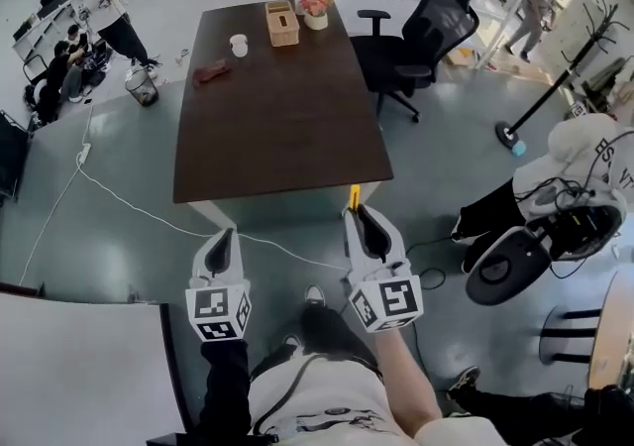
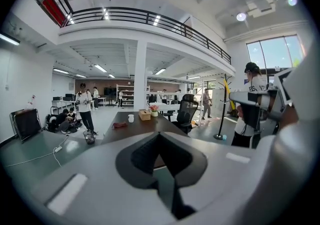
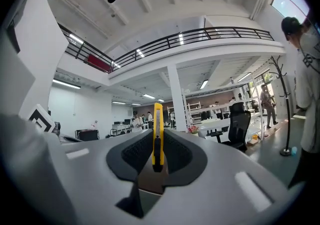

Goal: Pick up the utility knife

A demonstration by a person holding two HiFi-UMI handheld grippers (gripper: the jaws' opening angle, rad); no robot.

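Note:
A yellow utility knife [image 3: 157, 124] stands upright between the dark pads of my right gripper [image 3: 158, 141], which is shut on it. In the head view the knife's yellow tip [image 1: 354, 197] sticks out past my right gripper [image 1: 361, 212], just short of the near edge of the dark brown table [image 1: 282, 127]. My left gripper [image 1: 224, 238] hangs beside it over the grey floor. In the left gripper view my left gripper [image 2: 159, 135] is shut, its jaws meeting with nothing between them.
On the table's far end stand a wicker box [image 1: 282, 24], a white cup [image 1: 239, 45], a flower pot [image 1: 315, 10] and a reddish cloth [image 1: 211, 70]. A black office chair [image 1: 416, 38] stands at its right. A person [image 1: 555, 186] sits at the right; a white cable [image 1: 119, 201] crosses the floor.

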